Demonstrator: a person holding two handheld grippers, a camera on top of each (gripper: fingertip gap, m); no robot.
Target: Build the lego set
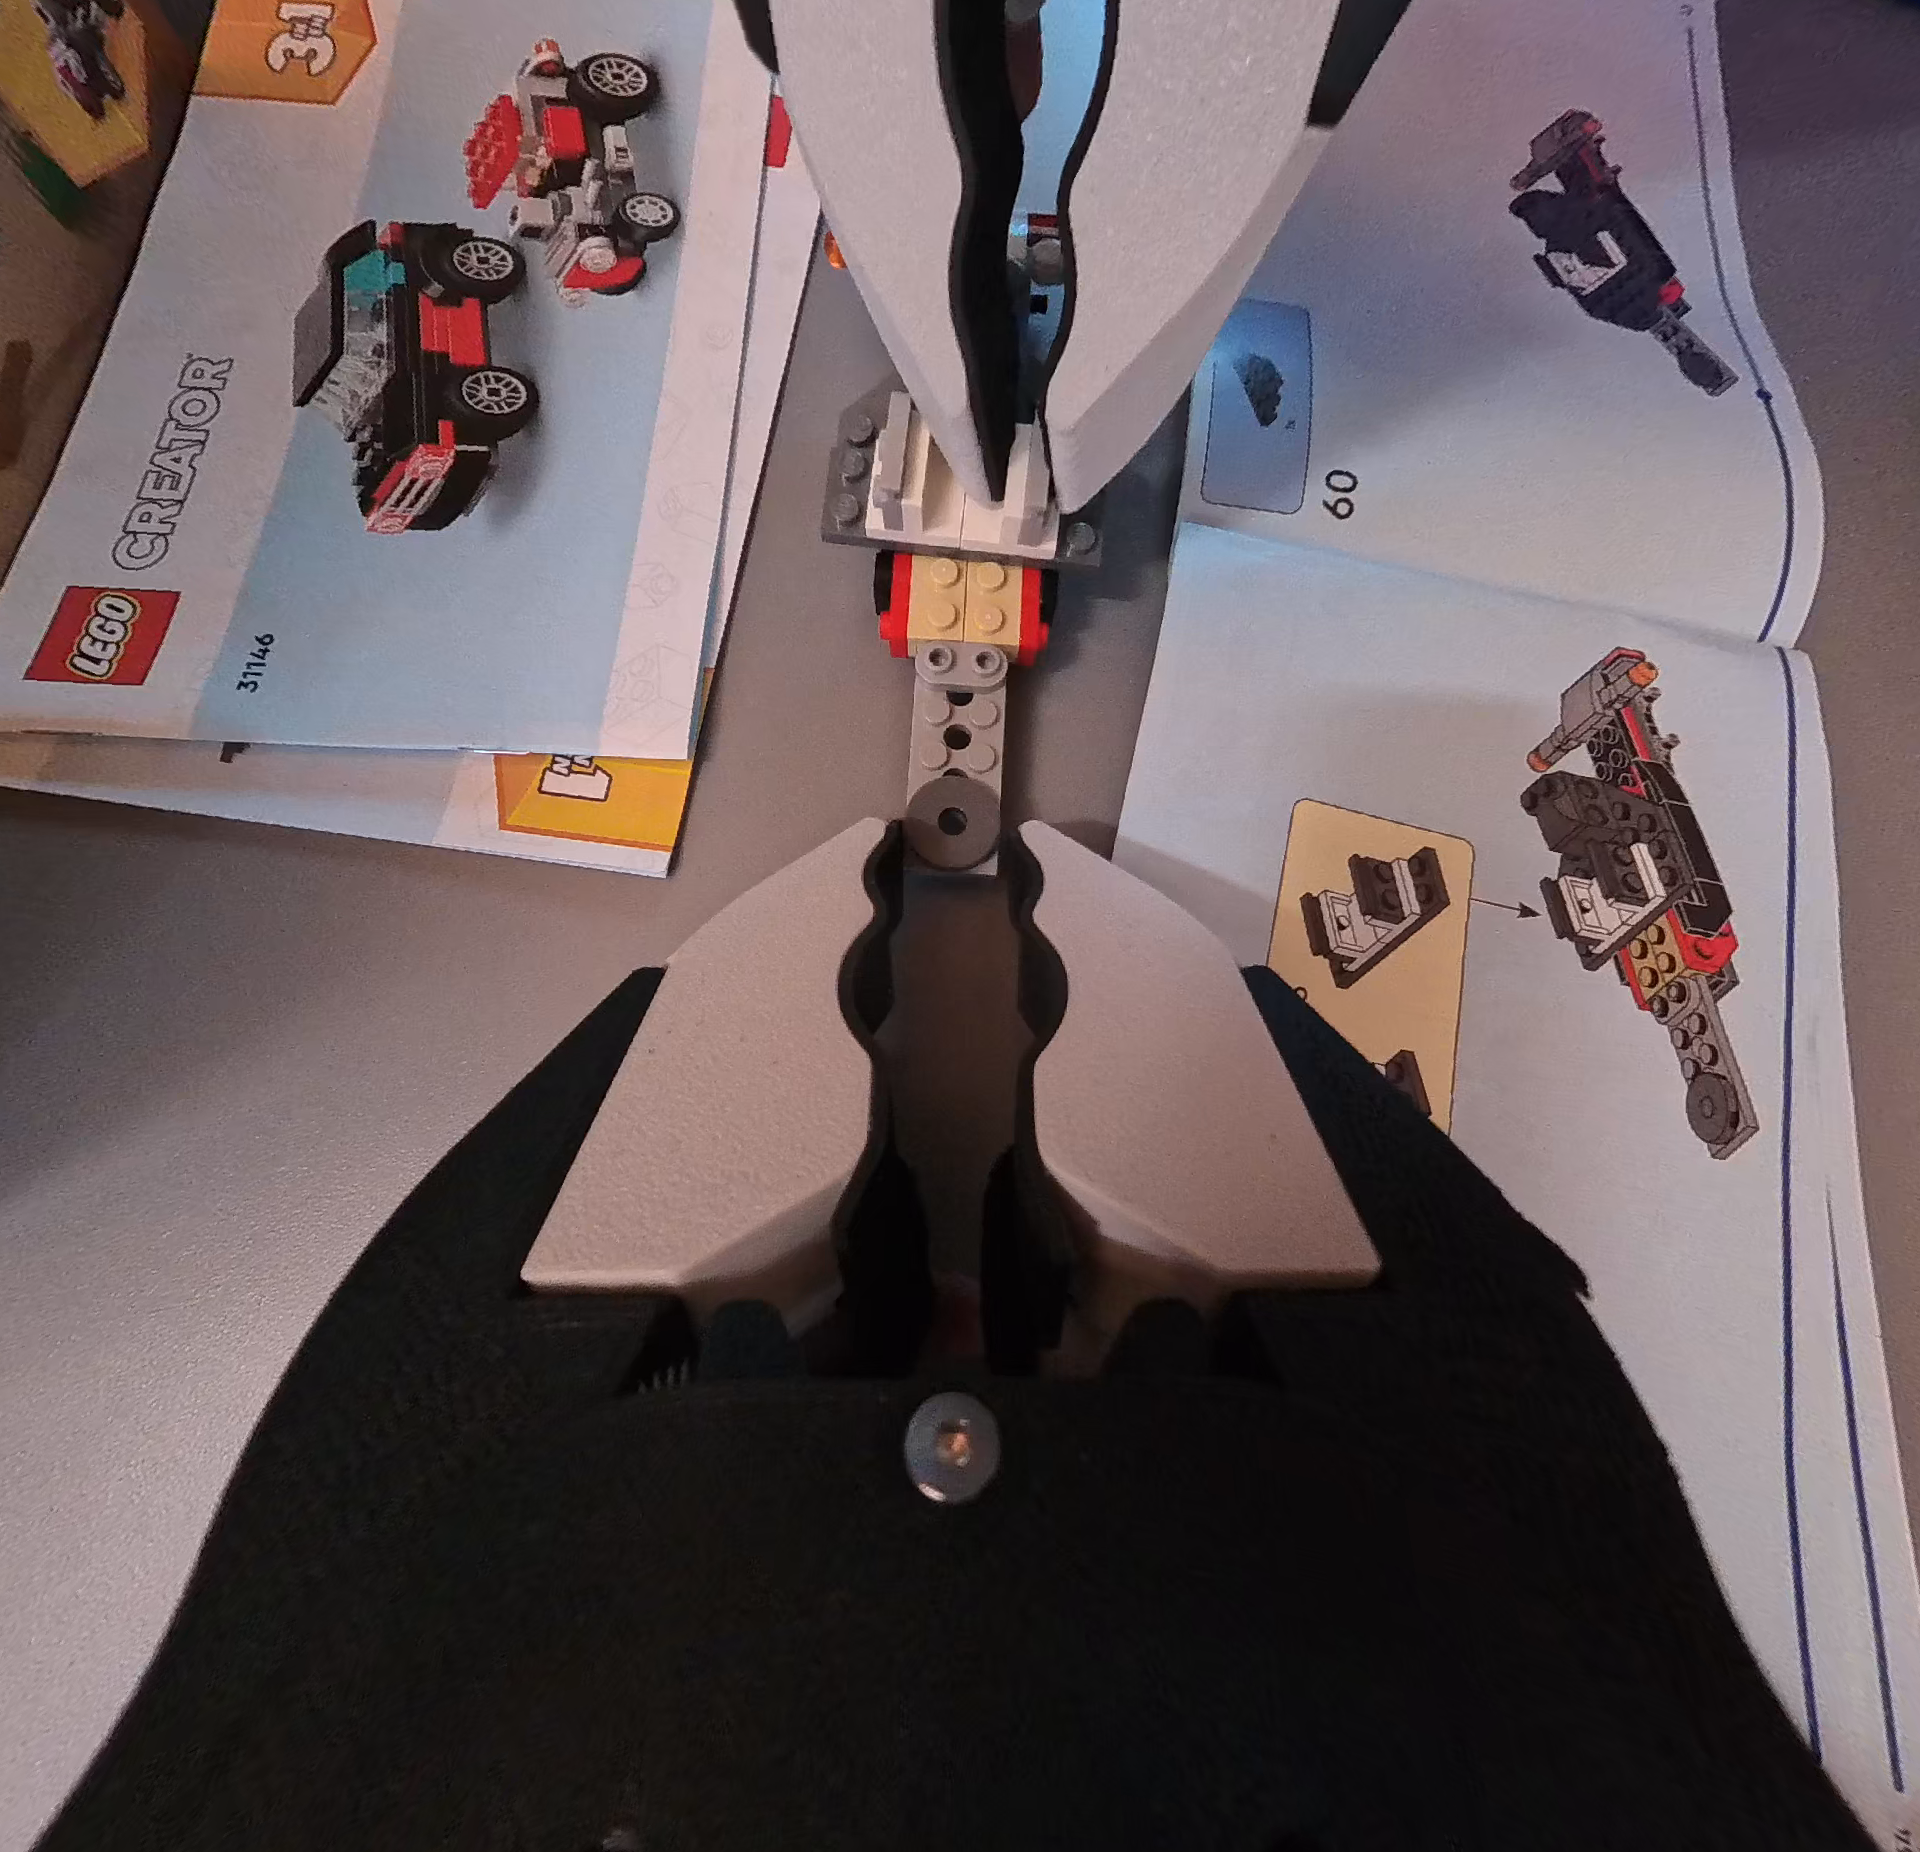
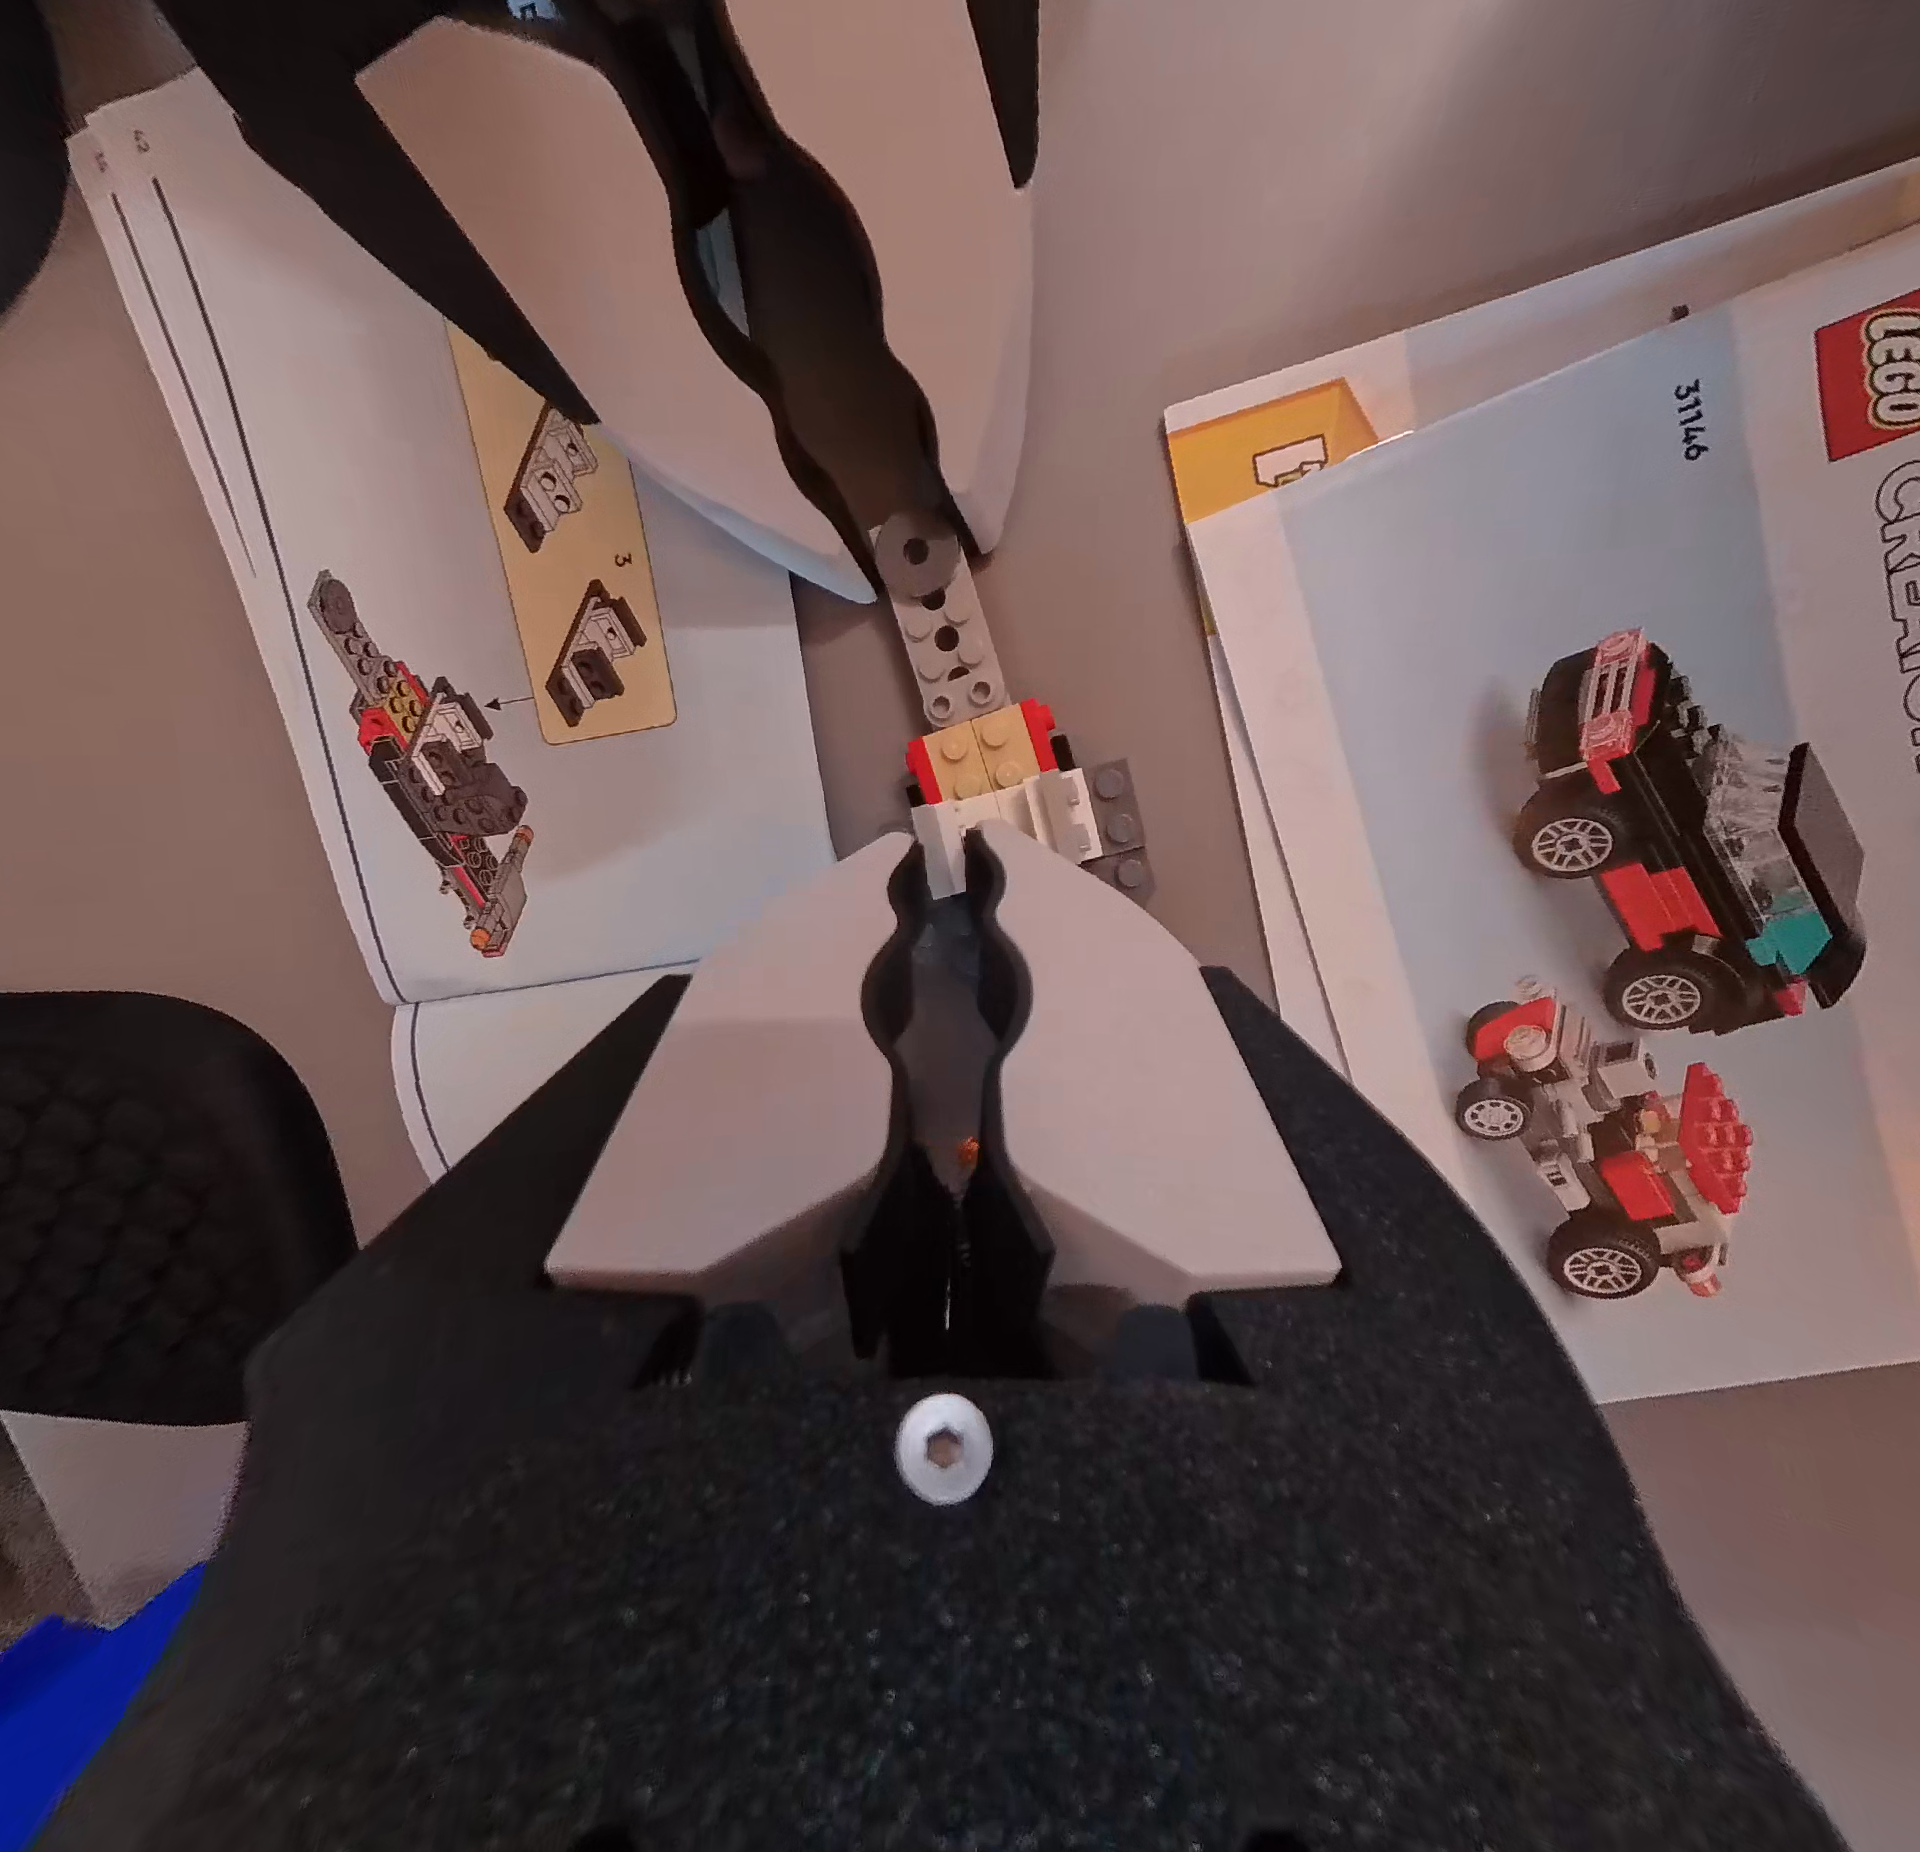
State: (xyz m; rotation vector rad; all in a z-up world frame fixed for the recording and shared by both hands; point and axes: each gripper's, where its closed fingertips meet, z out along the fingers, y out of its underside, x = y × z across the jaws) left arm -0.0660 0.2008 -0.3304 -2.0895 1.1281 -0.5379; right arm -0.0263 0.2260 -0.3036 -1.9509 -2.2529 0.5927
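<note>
Two white-fingered claws brace a partly built grey, tan and red plastic brick model (image 1: 961, 597) lying on the grey table (image 1: 312, 971) between them. The left claw (image 1: 951, 846) pinches the round dark-grey disc at the tail of the light-grey studded beam, steadying it, while the right claw (image 2: 951, 852) closes on the white bracket piece (image 2: 1023, 815) at the opposite end, apparently seating it. An open instruction booklet (image 1: 1507, 971) lies beside the model for reference, and closed glossy booklets (image 1: 416, 400) sit on the other side.

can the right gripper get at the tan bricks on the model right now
Probably yes. The right gripper is shut on the white seat piece right beside the tan bricks, whose tops sit bare; it must let go first.
</note>
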